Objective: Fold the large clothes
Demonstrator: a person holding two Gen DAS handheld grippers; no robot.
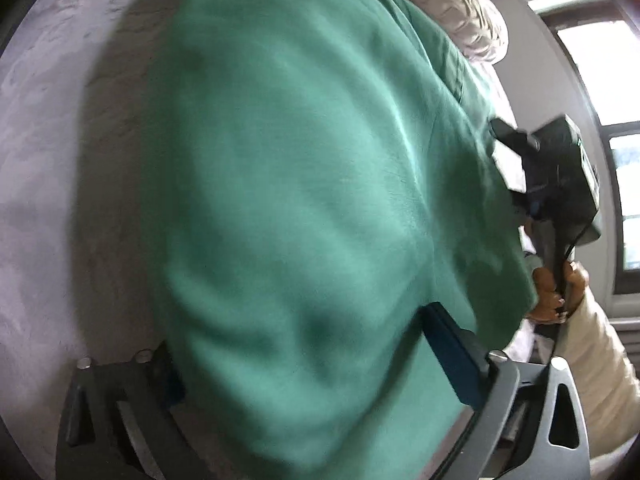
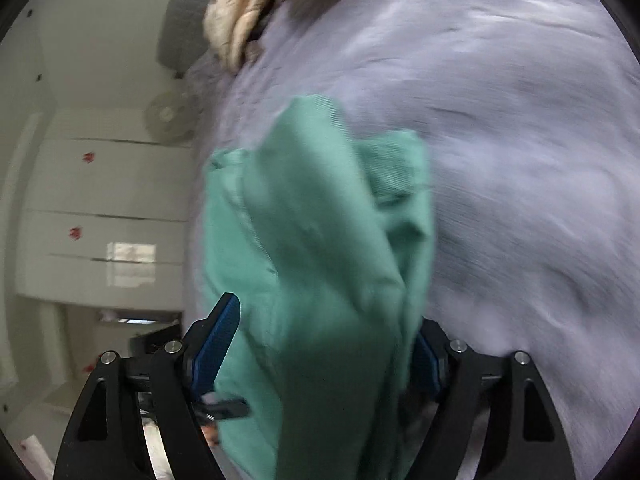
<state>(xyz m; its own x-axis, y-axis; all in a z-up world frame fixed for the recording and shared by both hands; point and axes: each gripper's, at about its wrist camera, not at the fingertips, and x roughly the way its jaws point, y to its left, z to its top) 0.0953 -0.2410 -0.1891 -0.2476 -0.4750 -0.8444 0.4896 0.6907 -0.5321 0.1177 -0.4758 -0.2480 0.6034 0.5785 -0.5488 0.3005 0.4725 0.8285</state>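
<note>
You had the green garment (image 1: 288, 200) draped over the bed (image 2: 520, 140), cloth lying between both sets of spread jaws. Left hand-held gripper (image 1: 304, 364) and right hand-held gripper (image 2: 324, 344) were wide, not pinching. Release evenly, then smooth the fold flat.

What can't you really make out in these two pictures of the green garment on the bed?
- Left wrist view: the green garment is blurred and covers the left tool's left finger.
- Right wrist view: the cloth drapes over the right tool, hiding its right pad; its shape stays unclear.
- The cream bedding is cut off at the top edge.
</note>
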